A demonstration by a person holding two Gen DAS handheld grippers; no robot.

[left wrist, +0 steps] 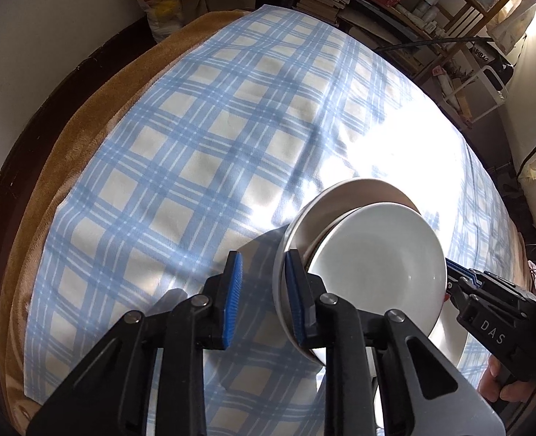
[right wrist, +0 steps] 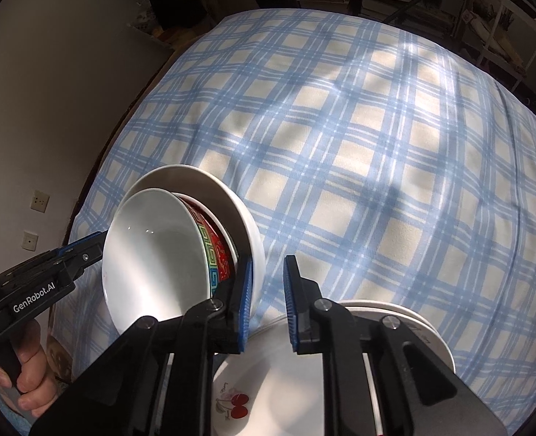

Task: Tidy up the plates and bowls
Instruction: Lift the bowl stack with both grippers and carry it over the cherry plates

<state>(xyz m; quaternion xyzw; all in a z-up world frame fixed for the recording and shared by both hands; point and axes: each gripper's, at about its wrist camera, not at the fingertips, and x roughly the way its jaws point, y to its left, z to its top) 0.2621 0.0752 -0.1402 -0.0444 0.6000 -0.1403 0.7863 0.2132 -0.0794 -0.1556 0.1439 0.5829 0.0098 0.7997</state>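
Left gripper: fingers drawn narrow, near rim of bowl stack pinched, bulk of stack lying right of them. Right gripper: fingers likewise narrow, opposite rim clamped, stack lying left of them. Stack made up of white bowl nested in red patterned bowl, nested in larger white bowl. Cherry plate seen beneath right fingers, on checked cloth.
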